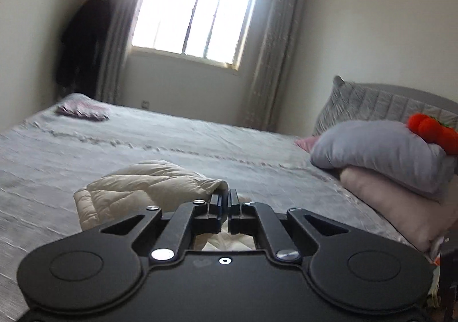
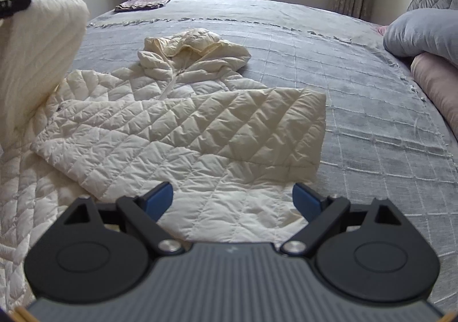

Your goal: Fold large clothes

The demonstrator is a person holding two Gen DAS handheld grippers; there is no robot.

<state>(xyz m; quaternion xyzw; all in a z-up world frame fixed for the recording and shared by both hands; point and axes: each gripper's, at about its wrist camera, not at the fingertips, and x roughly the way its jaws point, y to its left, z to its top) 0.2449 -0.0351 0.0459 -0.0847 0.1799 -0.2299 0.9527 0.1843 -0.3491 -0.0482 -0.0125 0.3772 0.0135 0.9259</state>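
A cream quilted hooded jacket (image 2: 183,121) lies spread on the grey bed, hood away from me, one sleeve folded across its body. My left gripper (image 1: 228,201) is shut on a part of the jacket (image 1: 148,181) and holds it lifted above the bed; in the right wrist view that lifted part (image 2: 37,64) hangs at the upper left with the left gripper's black tip (image 2: 14,5) on it. My right gripper (image 2: 232,198) is open and empty, hovering over the jacket's lower part, blue pads (image 2: 160,197) wide apart.
The grey quilted bedspread (image 2: 357,110) covers the bed. Stacked grey and pink pillows (image 1: 380,155) with a red plush toy (image 1: 435,130) lie at the right. A folded pinkish cloth (image 2: 140,4) lies at the far corner. Window (image 1: 194,12), curtains and dark hanging clothes (image 1: 83,41) stand behind.
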